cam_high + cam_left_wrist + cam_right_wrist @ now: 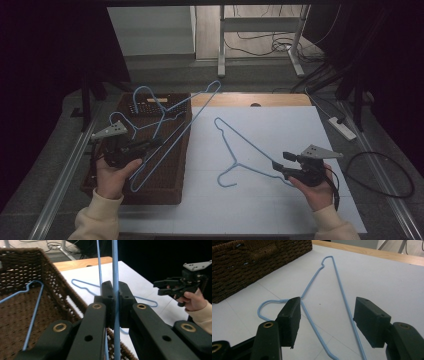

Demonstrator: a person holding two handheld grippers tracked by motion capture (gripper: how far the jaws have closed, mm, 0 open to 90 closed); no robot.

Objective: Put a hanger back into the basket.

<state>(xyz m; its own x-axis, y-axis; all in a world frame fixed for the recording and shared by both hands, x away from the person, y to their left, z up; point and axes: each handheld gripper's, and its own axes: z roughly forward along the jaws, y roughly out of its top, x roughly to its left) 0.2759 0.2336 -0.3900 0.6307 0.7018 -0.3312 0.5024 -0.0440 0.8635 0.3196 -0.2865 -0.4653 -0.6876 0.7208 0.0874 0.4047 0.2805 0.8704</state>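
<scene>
basket wall [184,150] left, hanger [240,152] mid-table

No readable text, labels or numbers anywhere.

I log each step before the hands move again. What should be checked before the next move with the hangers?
1. Left hand-held gripper shut on the raised hanger: ok, wire clamped between its jaws.
2. Right hand-held gripper open: ok, wide gap between its jaws.
3. Flat hanger on the white table within the right jaws' line: ok, its wires run between them.
4. Raised hanger free of the third hanger in the basket: cannot tell, wires overlap in the high view.
5. Hanger's hook free: ok, nothing lies on it.
</scene>
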